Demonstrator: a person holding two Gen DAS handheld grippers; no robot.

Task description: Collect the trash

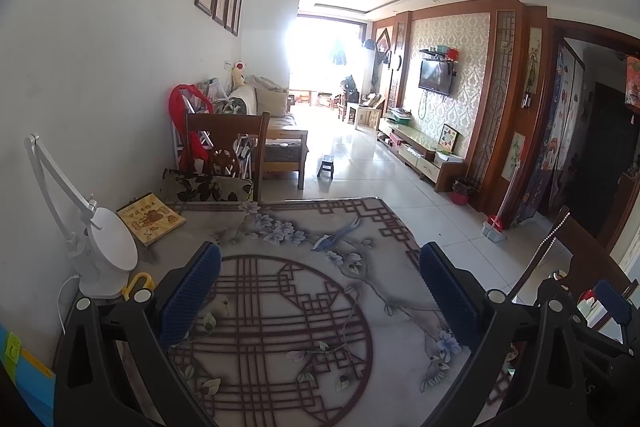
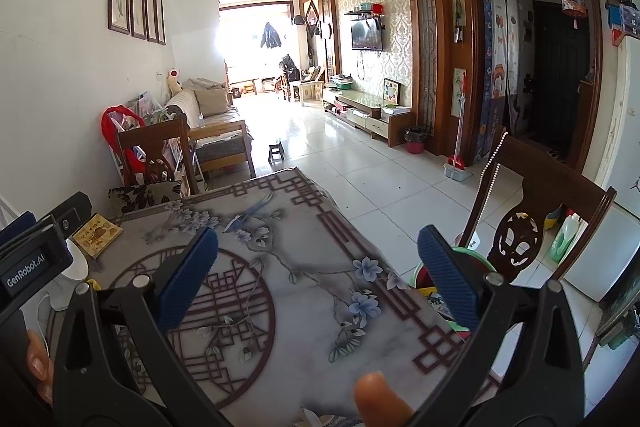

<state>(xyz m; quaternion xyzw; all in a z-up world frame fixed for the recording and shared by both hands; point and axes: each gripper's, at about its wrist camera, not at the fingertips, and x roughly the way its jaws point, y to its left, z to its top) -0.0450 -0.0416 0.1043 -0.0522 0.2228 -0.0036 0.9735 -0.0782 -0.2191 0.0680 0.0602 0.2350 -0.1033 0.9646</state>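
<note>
Long tiled living room, bright window at the far end, and up close a table (image 1: 280, 227) under a printed cloth of lattice and blue blossoms. At the left edge of the left wrist view stands a white desk lamp (image 1: 108, 251), with a yellow picture book (image 1: 152, 221) just beyond it. Moving right, the left gripper (image 1: 320, 255) hovers over the cloth, blue pads spread wide, nothing between them.

Over to the right wrist view: at the very bottom edge, centre, a pale crumpled scrap (image 2: 316, 419) peeks in. It is cut off by the frame, so it cannot be named for certain, but it looks the likeliest piece of trash. If it is tissue or paper, it should be feather-light, soft and easy to crush, with no risk of breaking, only of slipping out of a shallow pinch. The best hold would be across its bulk, pads closing well past the edge.

Above it, the right gripper (image 2: 318, 239) is also gaping, holding nothing. Right again, tucked just off the table's right side, sits a green-rimmed bucket (image 2: 474, 253) with bits already inside, probably where the trash goes. Beside it is a carved wooden chair (image 2: 532, 211), and far back by the TV stand a small red bin (image 2: 416, 141).
</note>
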